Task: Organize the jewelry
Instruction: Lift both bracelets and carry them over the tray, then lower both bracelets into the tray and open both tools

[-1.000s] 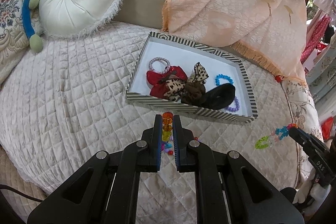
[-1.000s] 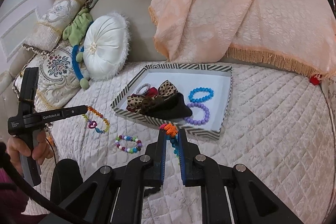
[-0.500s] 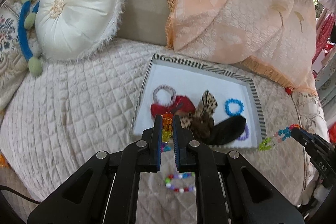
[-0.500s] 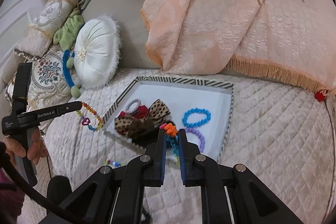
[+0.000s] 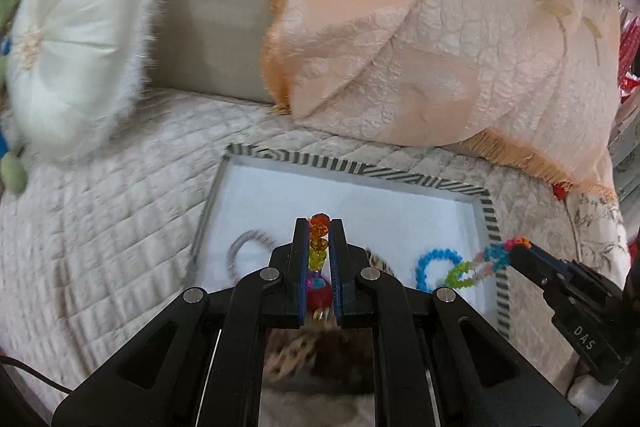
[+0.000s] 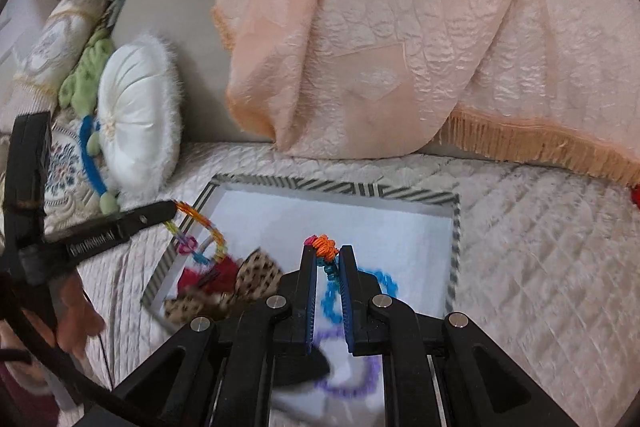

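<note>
While both jaws grip light, limp bead bracelets, left gripper [image 5: 319, 247] and right gripper [image 6: 327, 259], we hover over the striped tray [image 5: 360, 169], pinching single beads.

Striped tray [image 5: 360, 169]; peach blanket [image 5: 440, 27]; white cushion [image 5: 68, 63].

Glossy translucent beads [image 5: 319, 240], quilted satin bedspread [image 5: 100, 227], crinkled peach cloth [image 6: 400, 47], matt black plastic tool [image 5: 318, 259].
</note>
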The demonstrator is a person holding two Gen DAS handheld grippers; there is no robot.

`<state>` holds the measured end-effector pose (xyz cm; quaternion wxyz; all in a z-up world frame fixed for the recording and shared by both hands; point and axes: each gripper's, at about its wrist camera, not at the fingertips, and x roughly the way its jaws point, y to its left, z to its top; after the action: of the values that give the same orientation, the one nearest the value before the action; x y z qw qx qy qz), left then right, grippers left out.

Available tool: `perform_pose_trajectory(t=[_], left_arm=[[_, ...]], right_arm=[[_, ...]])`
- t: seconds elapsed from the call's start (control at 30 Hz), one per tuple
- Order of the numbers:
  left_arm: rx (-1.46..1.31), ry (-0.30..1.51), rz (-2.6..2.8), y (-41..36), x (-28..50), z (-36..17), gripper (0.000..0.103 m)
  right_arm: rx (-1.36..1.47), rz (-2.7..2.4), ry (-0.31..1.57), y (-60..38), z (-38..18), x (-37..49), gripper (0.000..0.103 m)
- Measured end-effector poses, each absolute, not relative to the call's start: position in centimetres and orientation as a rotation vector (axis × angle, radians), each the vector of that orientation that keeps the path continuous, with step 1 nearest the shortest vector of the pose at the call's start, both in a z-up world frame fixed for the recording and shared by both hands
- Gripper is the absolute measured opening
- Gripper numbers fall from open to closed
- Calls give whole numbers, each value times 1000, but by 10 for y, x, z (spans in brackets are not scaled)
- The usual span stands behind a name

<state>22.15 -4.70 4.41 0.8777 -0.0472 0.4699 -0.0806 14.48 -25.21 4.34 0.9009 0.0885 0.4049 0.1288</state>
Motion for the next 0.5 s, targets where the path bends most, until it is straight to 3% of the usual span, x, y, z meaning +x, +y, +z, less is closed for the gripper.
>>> perform_pose_trajectory(t=[0.5], left_arm=[[-150,1094,-75,-16,260,-20,10]], right_arm=[[268,269,978,-234,-15,225,11]])
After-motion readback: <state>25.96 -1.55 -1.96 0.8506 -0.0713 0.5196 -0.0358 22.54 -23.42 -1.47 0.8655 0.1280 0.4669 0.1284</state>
